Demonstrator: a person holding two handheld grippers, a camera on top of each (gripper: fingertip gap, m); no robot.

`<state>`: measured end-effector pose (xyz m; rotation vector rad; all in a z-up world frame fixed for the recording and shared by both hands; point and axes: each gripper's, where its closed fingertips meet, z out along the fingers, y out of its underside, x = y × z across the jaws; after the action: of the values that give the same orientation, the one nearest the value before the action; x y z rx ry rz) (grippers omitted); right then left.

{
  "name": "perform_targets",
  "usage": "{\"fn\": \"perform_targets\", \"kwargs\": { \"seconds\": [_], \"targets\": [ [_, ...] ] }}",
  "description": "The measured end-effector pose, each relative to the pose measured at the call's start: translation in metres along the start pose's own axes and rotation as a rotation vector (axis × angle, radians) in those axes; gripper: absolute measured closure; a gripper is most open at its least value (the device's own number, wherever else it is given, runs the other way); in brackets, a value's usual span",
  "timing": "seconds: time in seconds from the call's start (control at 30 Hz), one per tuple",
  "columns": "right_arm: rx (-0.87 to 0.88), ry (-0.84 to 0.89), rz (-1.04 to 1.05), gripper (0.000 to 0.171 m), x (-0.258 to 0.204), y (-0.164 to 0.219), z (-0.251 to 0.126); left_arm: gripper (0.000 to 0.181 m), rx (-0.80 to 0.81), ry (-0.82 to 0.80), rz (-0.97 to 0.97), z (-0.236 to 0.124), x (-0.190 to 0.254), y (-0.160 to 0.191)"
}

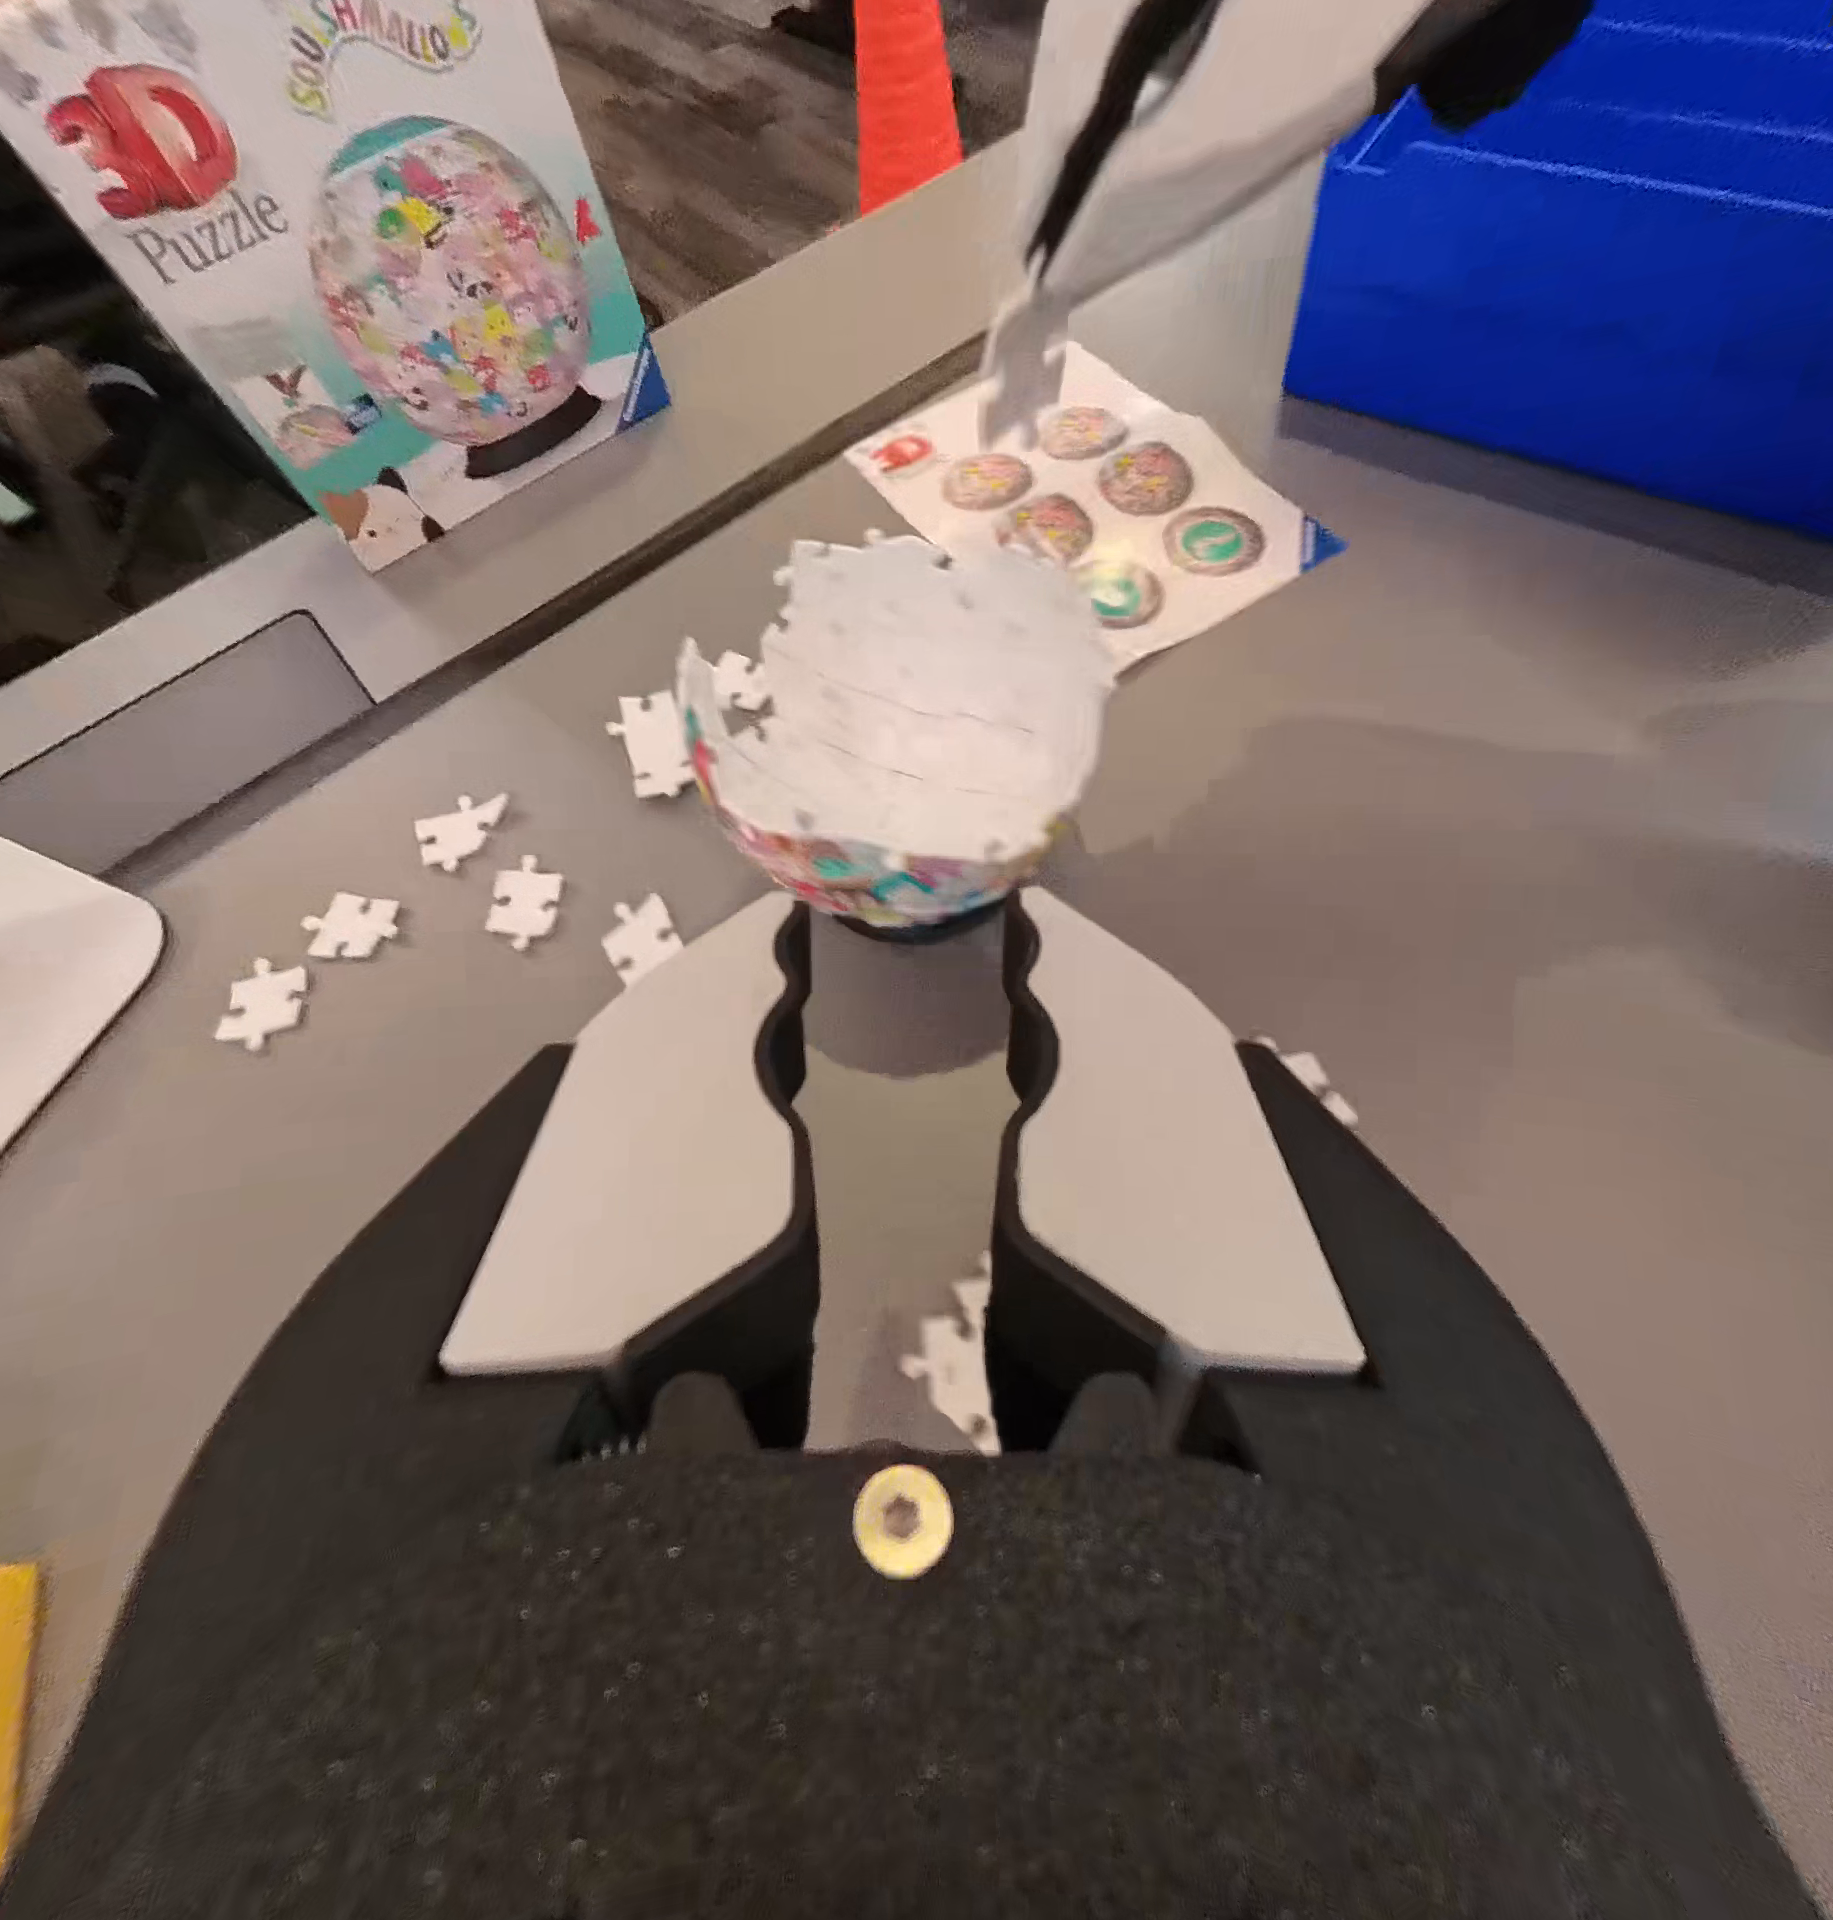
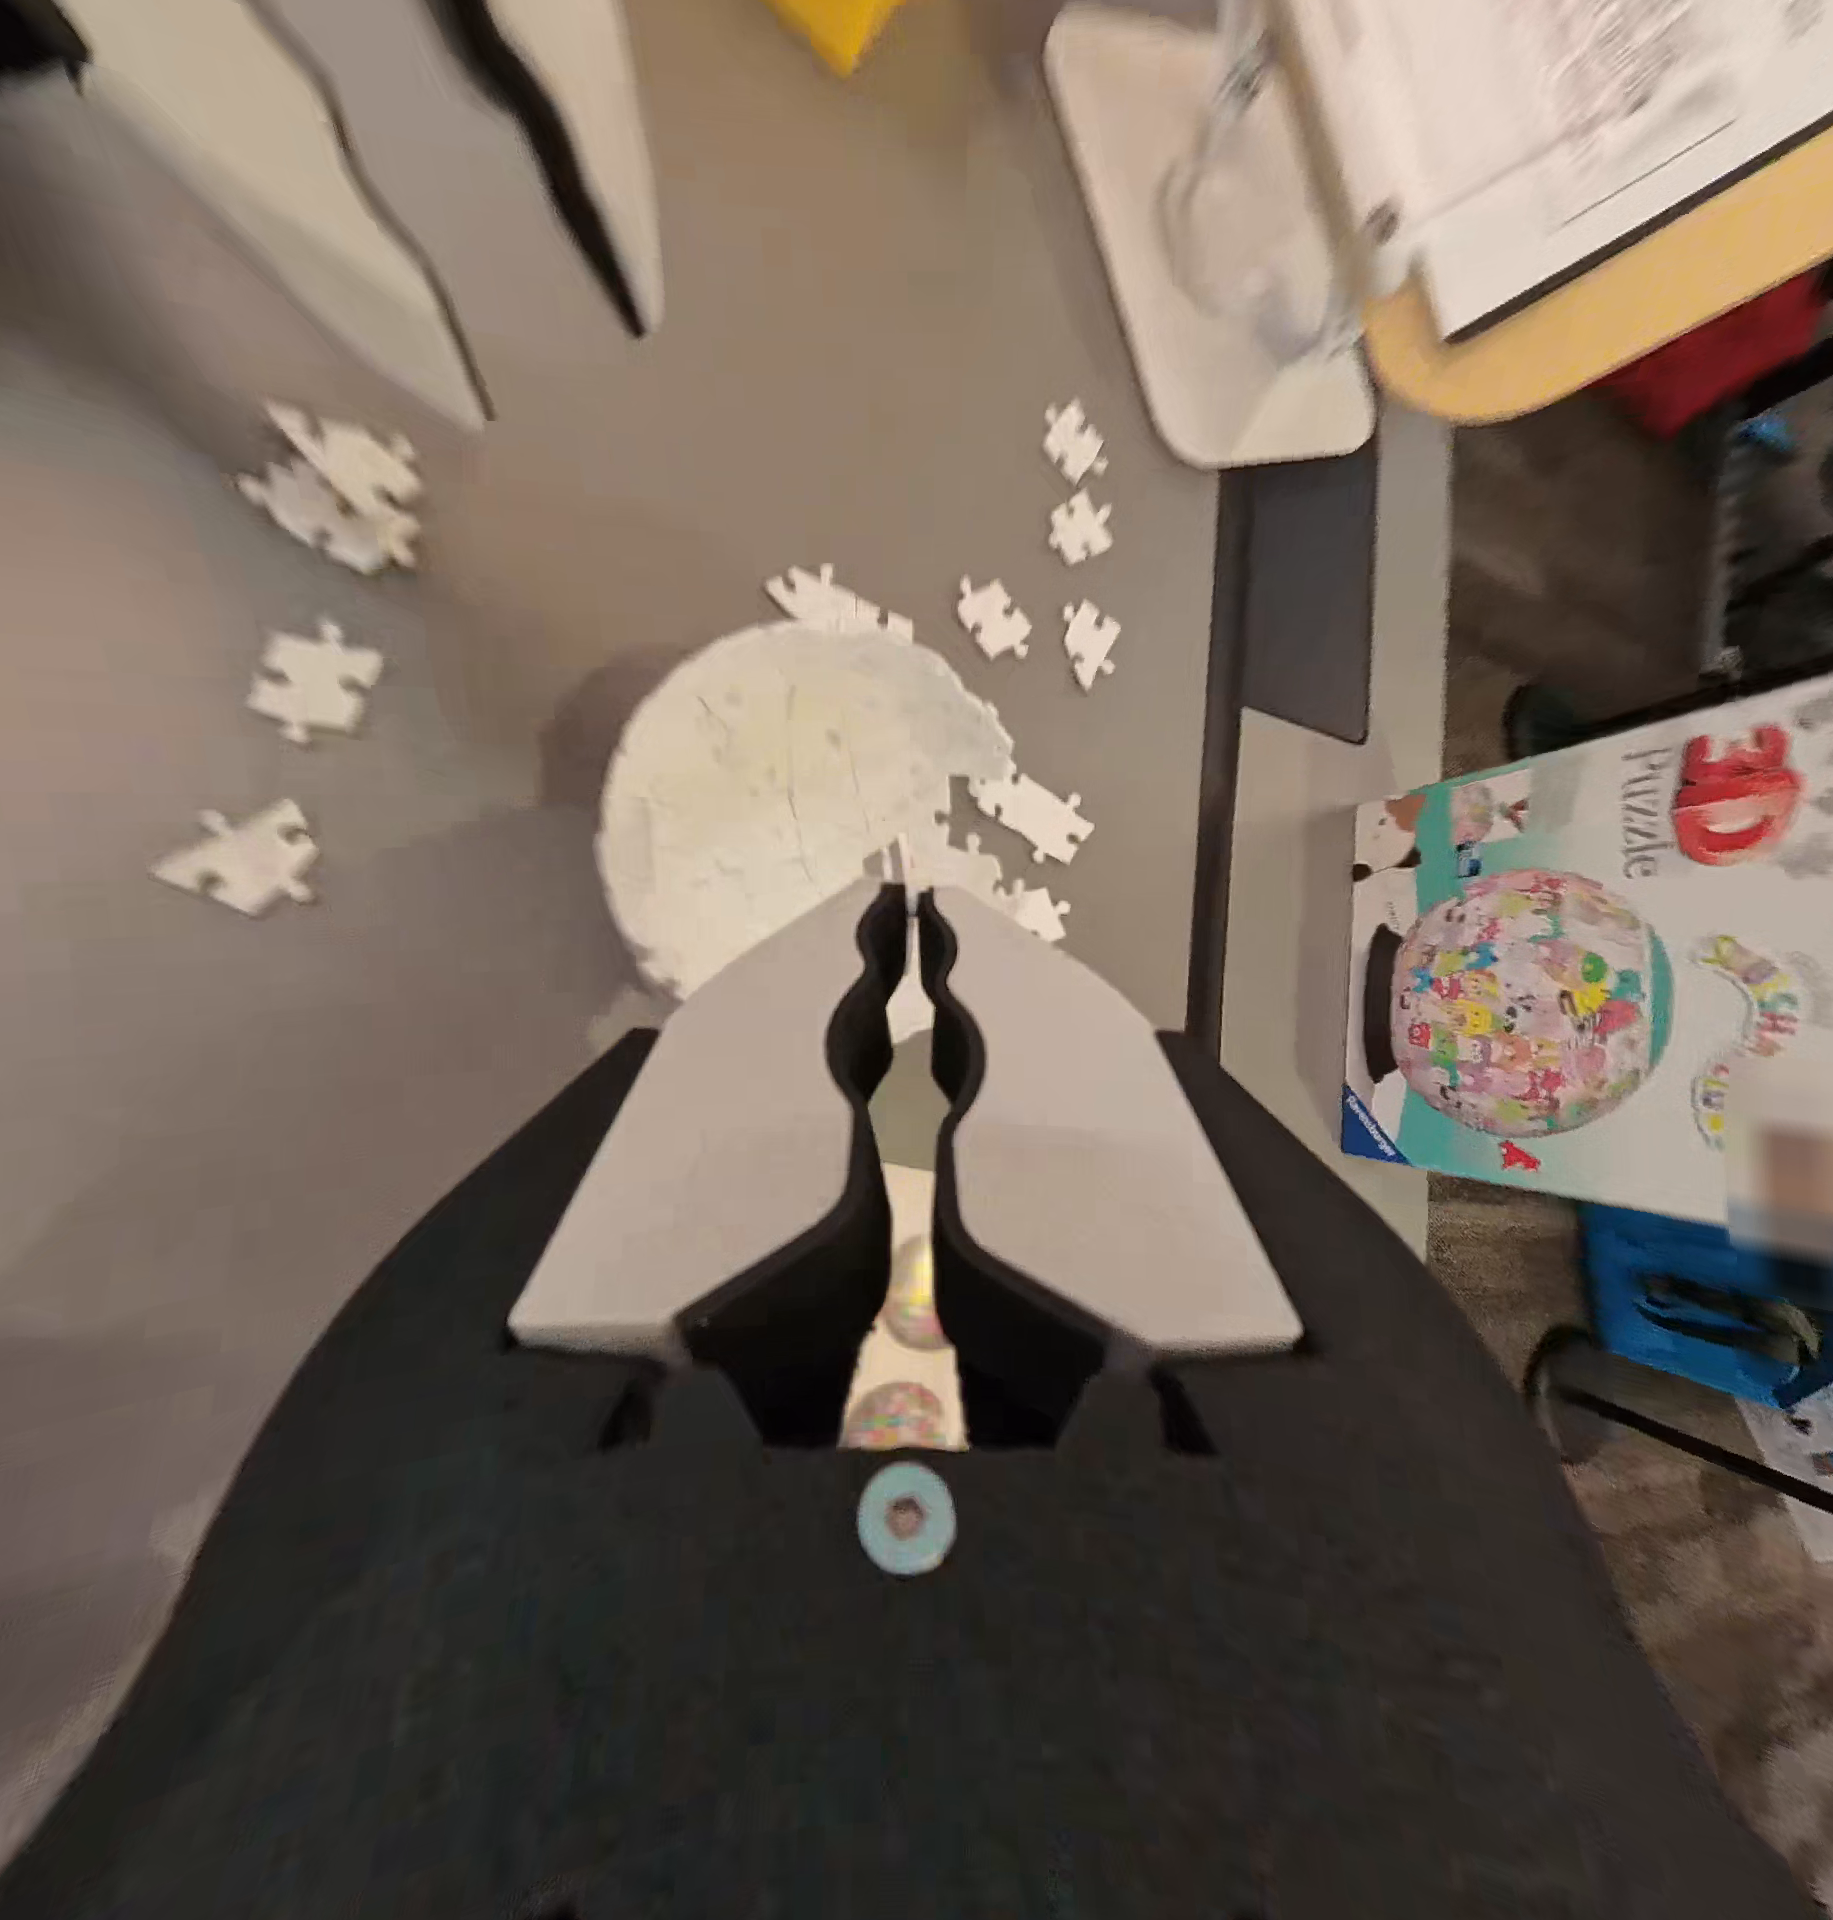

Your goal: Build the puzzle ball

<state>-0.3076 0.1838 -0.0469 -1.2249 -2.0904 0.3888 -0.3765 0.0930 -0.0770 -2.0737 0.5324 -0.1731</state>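
Observation:
The half-built puzzle ball [image 1: 922,727] is an open bowl, white inside and colourful outside, on a dark stand on the grey table. From above it shows as a white disc [image 2: 777,800]. My left gripper [image 1: 907,935] is open and empty, its tips just short of the stand; it also shows in the right wrist view [image 2: 559,374], apart from the ball. My right gripper [image 2: 907,909] is shut on a white puzzle piece [image 1: 1016,384], held above the ball's far rim; it also shows in the left wrist view [image 1: 1037,281]. Several loose white pieces [image 1: 522,899] lie left of the ball.
The puzzle box [image 1: 372,260] stands at the table's back edge. A printed sheet [image 1: 1099,499] lies behind the ball, a blue bin [image 1: 1618,291] at back right. A white tray [image 1: 39,977] sits at the left. More pieces [image 2: 314,681] lie scattered. The left gripper's tips are roughly 12 cm from the right gripper's.

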Motion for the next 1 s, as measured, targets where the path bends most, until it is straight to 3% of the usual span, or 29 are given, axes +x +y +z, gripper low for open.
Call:
{"fn": "perform_targets", "kwargs": {
  "seconds": [0.23, 0.47, 0.7, 0.8, 1.0],
  "targets": [
    [-0.024, -0.218, -0.005, 0.169, 0.018, 0.003, 0.054, 0.146, -0.082, 0.078, -0.079, 0.051, -0.073, -0.012],
    [-0.006, -0.227, -0.014, 0.169, 0.029, 0.014, 0.075, 0.146, -0.127, 0.161, -0.036, 0.082, -0.086, -0.012],
    [0.166, -0.37, 0.141, 0.169, 0.03, 0.014, 0.09, 0.147, 0.026, 0.312, -0.087, 0.113, -0.097, -0.036],
    [0.275, -0.379, 0.156, 0.169, 0.033, 0.011, 0.095, 0.148, 0.098, 0.412, -0.179, 0.127, -0.108, -0.027],
    [0.25, -0.353, 0.122, 0.169, 0.03, 0.019, 0.104, 0.145, 0.213, 0.543, -0.283, 0.135, -0.111, -0.021]
  ]
}}
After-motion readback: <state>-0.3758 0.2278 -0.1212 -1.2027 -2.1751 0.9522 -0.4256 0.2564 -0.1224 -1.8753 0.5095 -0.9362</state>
